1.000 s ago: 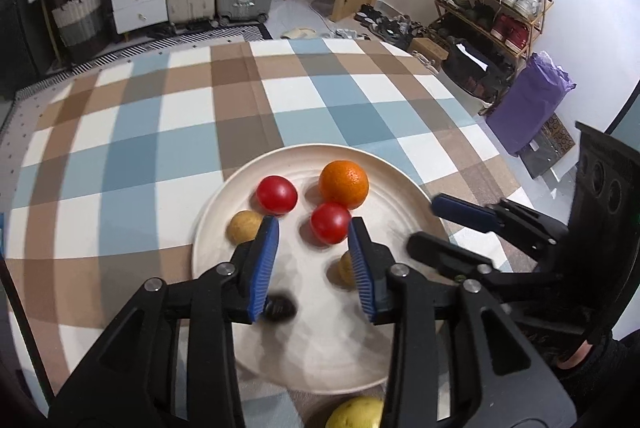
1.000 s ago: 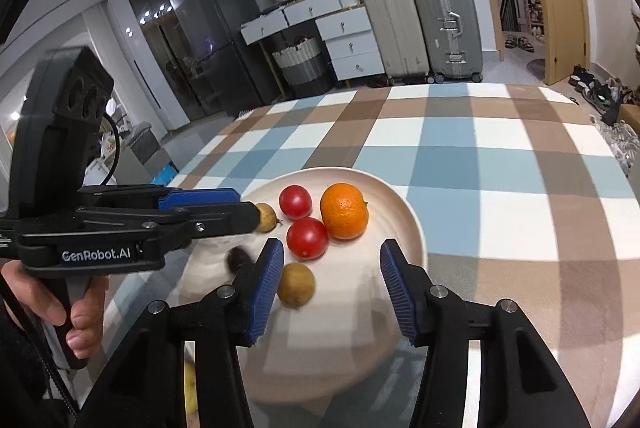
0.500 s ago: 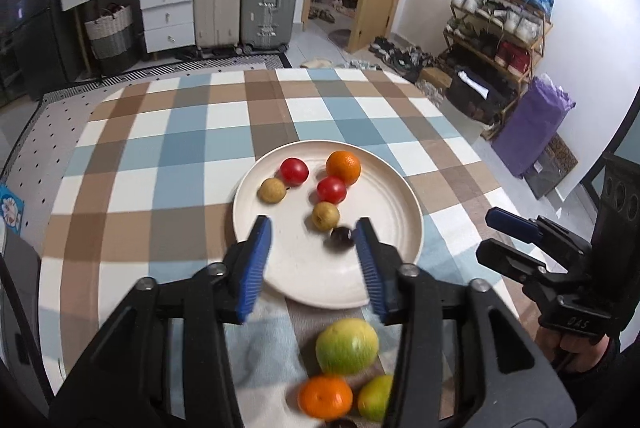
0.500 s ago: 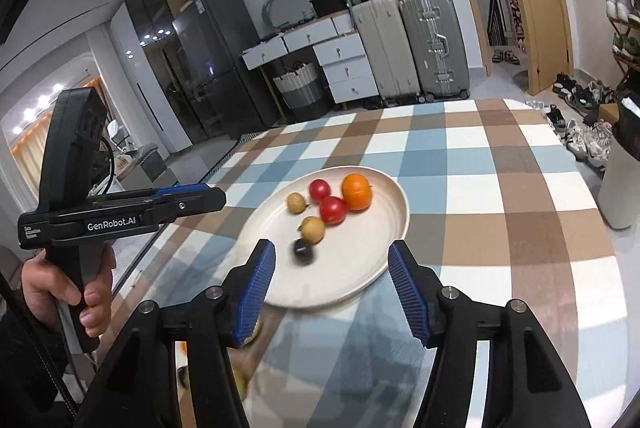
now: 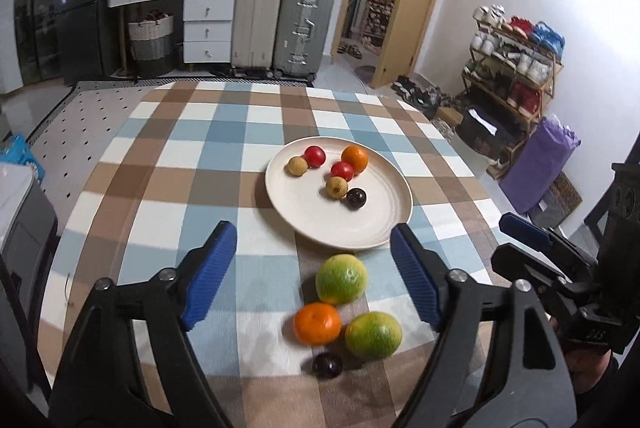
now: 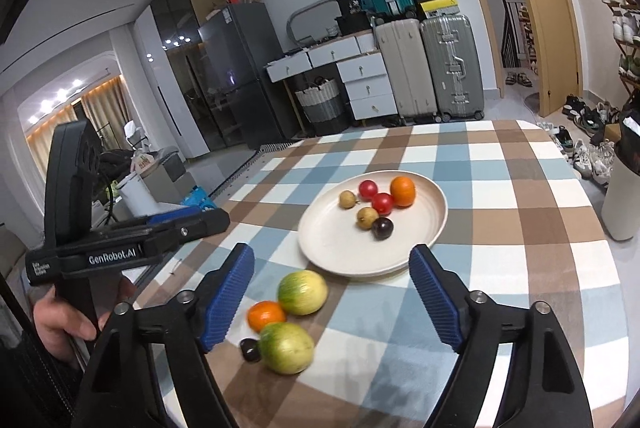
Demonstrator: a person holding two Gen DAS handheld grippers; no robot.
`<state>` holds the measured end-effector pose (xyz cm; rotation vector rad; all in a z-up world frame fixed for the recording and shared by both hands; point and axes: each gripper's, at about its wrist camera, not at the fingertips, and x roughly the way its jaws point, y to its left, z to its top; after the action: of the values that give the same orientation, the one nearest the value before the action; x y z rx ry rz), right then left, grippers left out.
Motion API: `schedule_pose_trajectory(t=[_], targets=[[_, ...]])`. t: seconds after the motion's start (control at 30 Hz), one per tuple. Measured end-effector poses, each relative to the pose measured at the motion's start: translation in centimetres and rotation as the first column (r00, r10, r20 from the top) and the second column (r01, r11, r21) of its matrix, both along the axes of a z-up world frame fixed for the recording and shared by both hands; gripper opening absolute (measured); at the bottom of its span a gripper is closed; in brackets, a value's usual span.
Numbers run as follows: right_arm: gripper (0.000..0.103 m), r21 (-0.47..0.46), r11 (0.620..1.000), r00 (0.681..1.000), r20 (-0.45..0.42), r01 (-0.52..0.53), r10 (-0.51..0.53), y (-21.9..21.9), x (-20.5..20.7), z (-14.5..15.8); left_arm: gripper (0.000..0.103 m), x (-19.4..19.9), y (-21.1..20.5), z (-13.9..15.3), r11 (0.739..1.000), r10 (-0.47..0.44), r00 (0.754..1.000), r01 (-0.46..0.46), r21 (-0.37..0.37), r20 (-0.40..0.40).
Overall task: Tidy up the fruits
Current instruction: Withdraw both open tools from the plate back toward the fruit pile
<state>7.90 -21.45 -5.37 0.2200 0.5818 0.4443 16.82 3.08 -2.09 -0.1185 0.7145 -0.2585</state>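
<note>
left wrist: raised above the near table edge, facing the plate (image 5: 280,196)
right wrist: same height, further right
shared: plate (image 6: 436,224) — loose fruit

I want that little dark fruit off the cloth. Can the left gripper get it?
Probably yes. The left gripper is open and empty. But the dark fruit lies close against an orange and a green fruit, so the jaws might bump those.
</note>
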Motion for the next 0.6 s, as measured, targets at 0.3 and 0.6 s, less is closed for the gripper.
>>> schedule_pose_trajectory(t=[0.3, 0.6], targets=[[0.098, -0.041, 0.999, 0.999, 0.044, -0.017, 0.019, 1.8, -3.0, 0.0, 0.102, -5.0, 1.4, -1.4, 0.999, 0.028, 0.999, -0.028, -0.017, 0.042], [0.098, -0.054, 0.998, 0.999, 0.000, -0.043, 0.043, 3.3, -4.2, -2.1, 0.102, -6.7, 3.0, -4.7, 0.995, 0.087, 0.996, -0.087, -0.039, -0.016]])
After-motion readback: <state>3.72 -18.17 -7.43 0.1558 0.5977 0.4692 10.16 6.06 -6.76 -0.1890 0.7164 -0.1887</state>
